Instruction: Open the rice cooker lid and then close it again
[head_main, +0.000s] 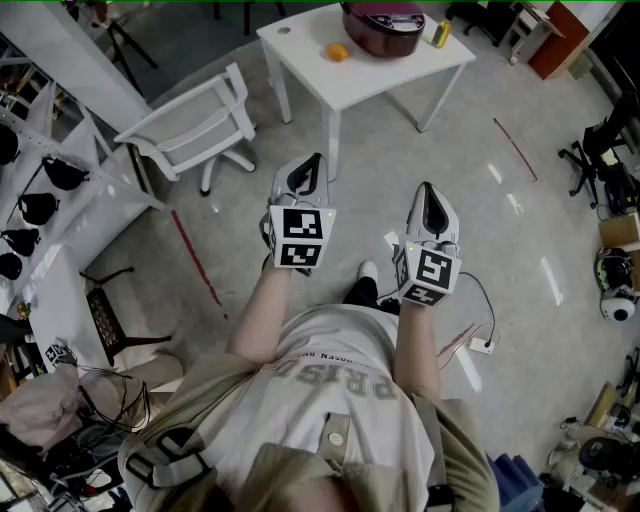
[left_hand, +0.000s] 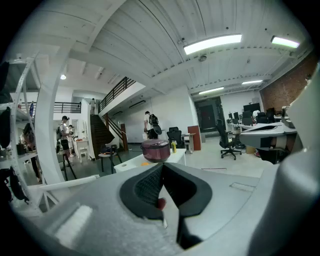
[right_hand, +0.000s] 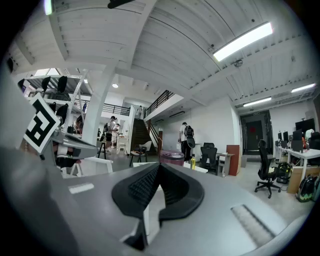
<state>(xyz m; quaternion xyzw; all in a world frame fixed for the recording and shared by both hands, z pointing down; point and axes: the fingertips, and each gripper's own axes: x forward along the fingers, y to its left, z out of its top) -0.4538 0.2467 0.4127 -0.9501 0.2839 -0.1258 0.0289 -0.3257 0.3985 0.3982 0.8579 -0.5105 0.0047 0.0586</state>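
The person's own face and lower body are cut off at the bottom of the head view; only the shirt, the forearms and one shoe (head_main: 368, 270) show. Two grippers are held out ahead of the chest. The left gripper (head_main: 313, 165) has its jaws pressed fully together with nothing between them, as its own view shows (left_hand: 162, 166). The right gripper (head_main: 427, 190) is the same, jaws meeting in a closed seam on nothing (right_hand: 159, 167). Each carries one marker cube, two in all.

Ahead of both jaws, well apart from them across bare floor, stands one white bench (head_main: 300, 50). To the left of the left jaws is one white chair (head_main: 195, 125).

On the bench sits one dark red rice cooker (head_main: 385, 28), its far side cut off by the top edge of the head view. In the left gripper view it rises just above the jaw tips (left_hand: 156, 150), lid down. In the right gripper view the jaws hide its lower part (right_hand: 172, 158). Left of it lies one small orange thing (head_main: 338, 51), too small to name. To its right stands one yellow bottle (head_main: 440, 34).

Beyond the bench, a few people by a staircase (left_hand: 102, 132) are too small to count surely.
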